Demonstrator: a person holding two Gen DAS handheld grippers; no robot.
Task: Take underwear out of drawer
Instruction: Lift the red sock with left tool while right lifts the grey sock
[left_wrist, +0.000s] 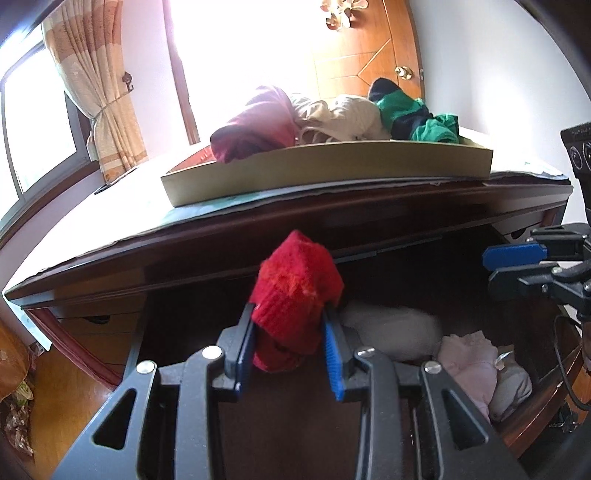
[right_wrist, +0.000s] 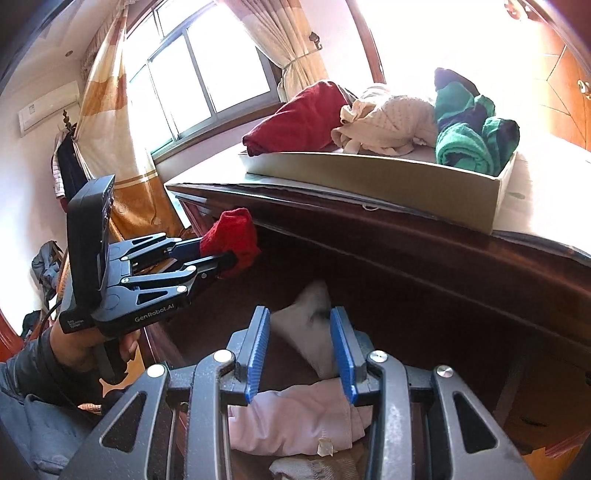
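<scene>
Blue-padded left tongs sit nearest the lens, clamped on a soft red knitted garment that bulges above and below the pads, lifted in front of the dark wooden surface edge. Beyond these tongs, on that surface, stands a shallow cardboard tray heaped with maroon, cream and green clothes. To their right and lower, inside the open dark wooden drawer, lie a white folded piece and a pale pink crumpled piece.

Right tongs hang partly open over the drawer, gripping nothing; the white piece shows between the pads but lower down, and the pink one lies beneath them.

Such underwear looks light, limp and easily squashed, so a pinch on a thick fold or bunched middle should hold best; a thin edge would likely slip or trail.
</scene>
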